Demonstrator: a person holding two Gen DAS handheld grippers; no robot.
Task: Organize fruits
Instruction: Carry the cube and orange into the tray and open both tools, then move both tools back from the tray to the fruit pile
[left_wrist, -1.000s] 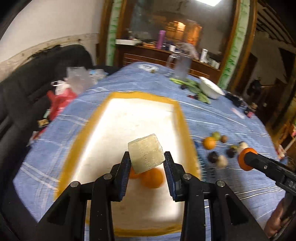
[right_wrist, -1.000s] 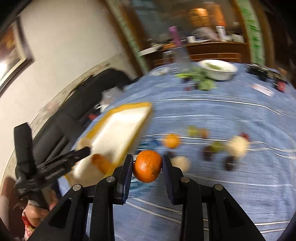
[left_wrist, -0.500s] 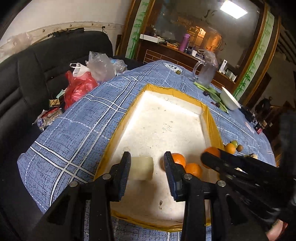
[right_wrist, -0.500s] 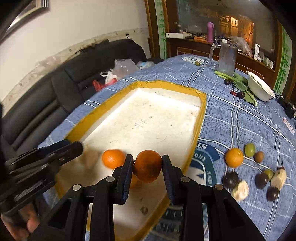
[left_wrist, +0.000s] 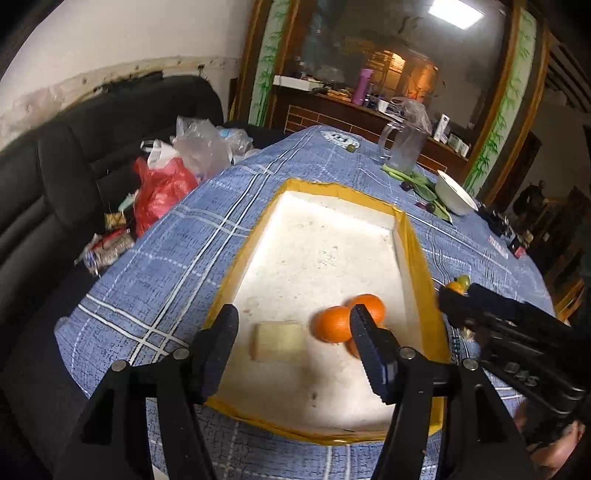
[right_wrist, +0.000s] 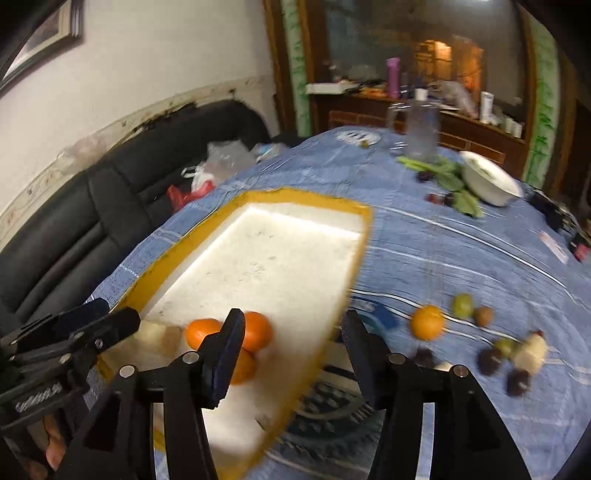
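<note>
Fruits (right_wrist: 480, 343) lie loose near surface's right edge, nearer right gripper (right_wrist: 291, 354); both grippers' jaws wide open, empty, left gripper (left_wrist: 295, 350) over tray (left_wrist: 417, 258).

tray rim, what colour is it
Yellow-orange, around a white inside; the tray rim shows best in the left wrist view.

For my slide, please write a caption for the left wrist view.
Open left gripper above the tray, which holds a pale block and oranges.

tray (left_wrist: 415, 254) on table (left_wrist: 177, 258) | oranges (left_wrist: 332, 324) in tray, right of cube (left_wrist: 277, 339) | loose fruits (right_wrist: 426, 321) on table, right of tray
</note>
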